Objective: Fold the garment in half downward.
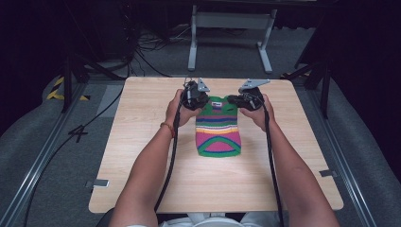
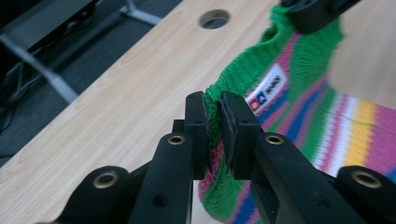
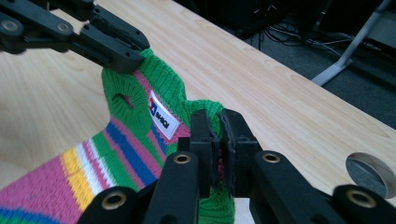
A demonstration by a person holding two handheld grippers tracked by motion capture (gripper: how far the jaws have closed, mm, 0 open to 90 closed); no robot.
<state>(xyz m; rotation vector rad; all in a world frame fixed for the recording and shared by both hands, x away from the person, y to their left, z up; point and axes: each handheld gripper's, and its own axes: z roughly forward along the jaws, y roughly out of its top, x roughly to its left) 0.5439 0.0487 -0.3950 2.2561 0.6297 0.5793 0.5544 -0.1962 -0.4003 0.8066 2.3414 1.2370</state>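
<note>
Holding the little knitted sweater by its two top corners is the step in hand, as far as I can judge, and the trick is keeping both grips even. Closest in, the left gripper has its jaws pinched together on the green ribbed edge, with a fold of knit squeezed between the pads. Same deal for the right gripper, clamped on the other green corner beside the white label.

If I were doing it, I'd lift both hands at the same height and pace so the stripes hang straight, and keep them just far enough apart that the neckline stays taut without stretching the rib. Knit is floppy and slides, so I'd watch that neither fold creeps out of the pads; a small bite like this could slip if one side tugs harder.

From the high view, the left hand and right hand sit near the far middle of the wooden table, and the sweater's bottom hem lies on the wood toward the person while the top is raised at the jaws.

Further out, the tabletop is pale wood grain with a round hole near its edge. Beyond it there's grey carpet, loose cables, a white metal frame, and a dark room behind.
</note>
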